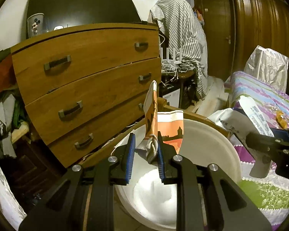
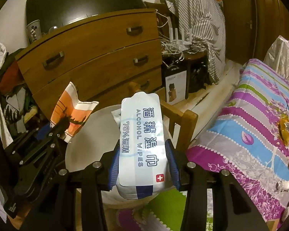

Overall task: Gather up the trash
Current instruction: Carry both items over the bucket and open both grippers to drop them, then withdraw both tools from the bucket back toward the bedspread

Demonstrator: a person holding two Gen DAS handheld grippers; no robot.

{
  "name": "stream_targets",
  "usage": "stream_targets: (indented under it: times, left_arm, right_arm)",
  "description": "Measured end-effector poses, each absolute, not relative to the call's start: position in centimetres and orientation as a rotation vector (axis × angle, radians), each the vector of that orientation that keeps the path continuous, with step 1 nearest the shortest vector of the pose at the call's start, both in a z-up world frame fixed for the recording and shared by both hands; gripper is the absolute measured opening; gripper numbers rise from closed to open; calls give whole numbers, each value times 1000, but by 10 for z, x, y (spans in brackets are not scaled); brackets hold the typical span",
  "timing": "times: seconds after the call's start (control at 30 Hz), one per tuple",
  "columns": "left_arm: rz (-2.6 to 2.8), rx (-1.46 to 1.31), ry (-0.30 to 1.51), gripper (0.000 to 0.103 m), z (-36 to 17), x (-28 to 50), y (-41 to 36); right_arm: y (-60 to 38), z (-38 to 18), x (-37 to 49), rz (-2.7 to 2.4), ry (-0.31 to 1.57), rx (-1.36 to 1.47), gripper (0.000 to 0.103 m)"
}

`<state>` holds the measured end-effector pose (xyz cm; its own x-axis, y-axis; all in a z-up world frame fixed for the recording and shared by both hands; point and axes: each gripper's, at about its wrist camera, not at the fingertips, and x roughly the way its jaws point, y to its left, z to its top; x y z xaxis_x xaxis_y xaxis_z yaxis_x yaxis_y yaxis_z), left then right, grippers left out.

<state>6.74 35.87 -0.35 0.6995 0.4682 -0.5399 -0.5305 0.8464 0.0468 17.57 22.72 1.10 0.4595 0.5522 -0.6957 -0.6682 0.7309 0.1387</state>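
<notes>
Your left gripper (image 1: 146, 150) pinches a crumpled orange-and-white printed wrapper (image 1: 154, 127) over the round white plastic bin (image 1: 212, 142), not yet dropped; your right gripper (image 2: 144, 165) clamps a white alcohol-wipes packet (image 2: 142, 140) at the bin's edge. Both await release (they crowd one opening). On the striped purple bedspread (image 2: 250, 134) to the right, a yellow candy wrapper (image 2: 285, 129) remains. The wooden dresser (image 1: 82, 77) behind poses no obstacle.

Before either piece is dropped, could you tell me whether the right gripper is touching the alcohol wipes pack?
Touching. The right wrist view shows both blue pads of the right gripper pressed against the sides of the alcohol wipes pack.
</notes>
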Motion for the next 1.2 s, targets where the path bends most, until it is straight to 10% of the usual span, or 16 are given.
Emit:
stream_targets:
  times: [1.2]
  left_arm:
    - [559, -47, 638, 36, -11, 92, 346]
  right_arm:
    - [198, 11, 192, 729, 757, -89, 57]
